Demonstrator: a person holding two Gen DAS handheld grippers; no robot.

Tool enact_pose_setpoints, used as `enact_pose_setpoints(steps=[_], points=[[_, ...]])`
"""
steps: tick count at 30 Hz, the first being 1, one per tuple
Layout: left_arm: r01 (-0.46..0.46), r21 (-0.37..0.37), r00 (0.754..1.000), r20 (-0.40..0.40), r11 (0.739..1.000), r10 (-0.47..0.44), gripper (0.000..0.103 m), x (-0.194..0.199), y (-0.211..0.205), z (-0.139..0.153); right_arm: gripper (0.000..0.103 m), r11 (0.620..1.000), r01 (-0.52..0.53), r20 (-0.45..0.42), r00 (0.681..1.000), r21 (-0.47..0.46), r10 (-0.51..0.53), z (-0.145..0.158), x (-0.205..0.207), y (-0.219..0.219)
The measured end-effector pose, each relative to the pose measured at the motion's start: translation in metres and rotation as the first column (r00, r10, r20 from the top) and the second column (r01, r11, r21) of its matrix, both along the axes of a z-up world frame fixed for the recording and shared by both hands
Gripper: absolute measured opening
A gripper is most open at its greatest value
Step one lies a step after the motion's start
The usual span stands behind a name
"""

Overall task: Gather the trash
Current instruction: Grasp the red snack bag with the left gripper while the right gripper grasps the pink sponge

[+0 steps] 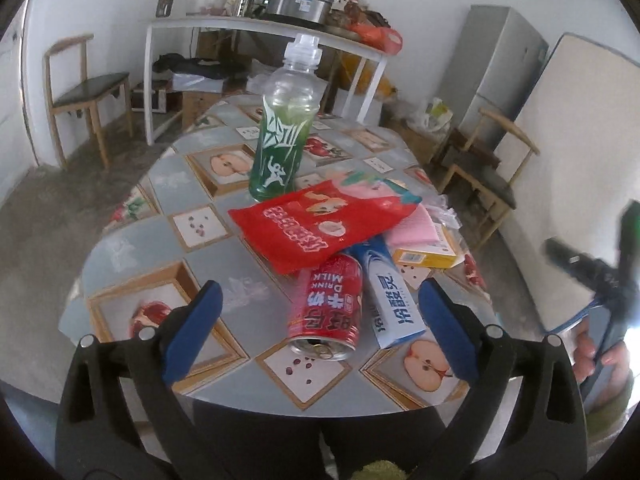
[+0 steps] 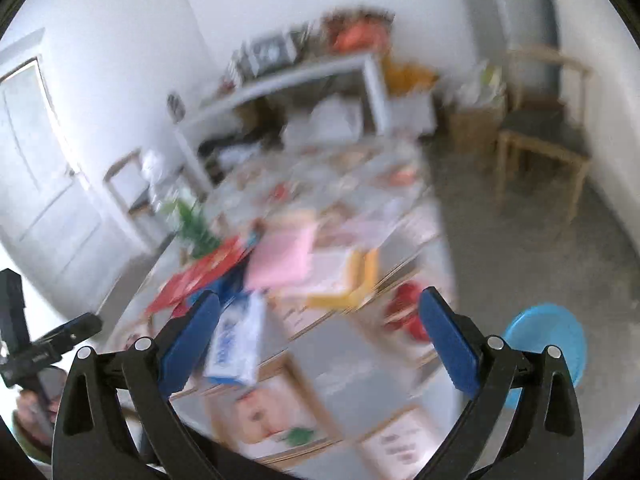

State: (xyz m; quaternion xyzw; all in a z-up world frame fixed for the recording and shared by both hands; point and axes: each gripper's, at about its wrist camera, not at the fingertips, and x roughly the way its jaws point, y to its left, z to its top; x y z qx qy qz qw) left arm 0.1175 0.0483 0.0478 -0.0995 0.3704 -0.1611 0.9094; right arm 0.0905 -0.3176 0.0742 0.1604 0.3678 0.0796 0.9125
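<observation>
Trash (image 1: 320, 224) is all lying uncollected at centre frame on the bench (image 1: 132, 240); you are holding both grippers' fingers (image 1: 200, 332) wide apart, gripping nothing.

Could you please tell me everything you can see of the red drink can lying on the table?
The red can looks like metal, printed with white "MILK DRINK" and larger white characters that read upside down from the left wrist view. It lies on its side on the table, its silver opened top facing the camera. The red snack bag overlaps its far end, and the blue-and-white carton lies against its right side. It sits between the fingers of the open left gripper, untouched.
</observation>
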Motion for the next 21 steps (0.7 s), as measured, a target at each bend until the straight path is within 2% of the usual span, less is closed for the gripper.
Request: enact_pose_setpoints(steps=[3,6,11,14,16,18,21], points=[[0.009,-0.068,0.999,-0.030,0.998,-0.011,0.094,0.007,0.009,-0.019,0.096,0.990,-0.067,-0.092,0.993,0.122,0.079,-0.018,0.016,0.022],[-0.016,-0.119,0.996,-0.091,0.993,0.005,0.094,0.019,0.020,-0.037,0.096,0.981,-0.101,-0.145,0.981,0.167,0.126,-0.032,0.030,0.052],[-0.056,-0.248,0.988,-0.154,0.967,0.018,0.094,0.050,0.042,-0.053,0.089,0.971,-0.094,-0.208,0.968,0.221,0.141,-0.043,0.057,0.064],[-0.082,-0.353,0.976,-0.217,0.932,0.003,0.094,0.077,0.054,-0.066,0.085,0.966,-0.085,-0.223,0.965,0.245,0.141,-0.046,0.067,0.070],[-0.111,-0.422,0.962,-0.272,0.900,-0.010,0.087,0.095,0.059,-0.079,0.082,0.964,-0.082,-0.230,0.963,0.251,0.142,-0.046,0.074,0.067],[-0.144,-0.473,0.941,-0.338,0.869,-0.029,0.073,0.112,0.061,-0.094,0.080,0.966,-0.078,-0.231,0.963,0.246,0.136,-0.046,0.074,0.067],[-0.199,-0.533,0.905,-0.421,0.822,-0.054,0.066,0.129,0.061,-0.115,0.080,0.968,-0.062,-0.231,0.966,0.242,0.120,-0.046,0.073,0.062]])
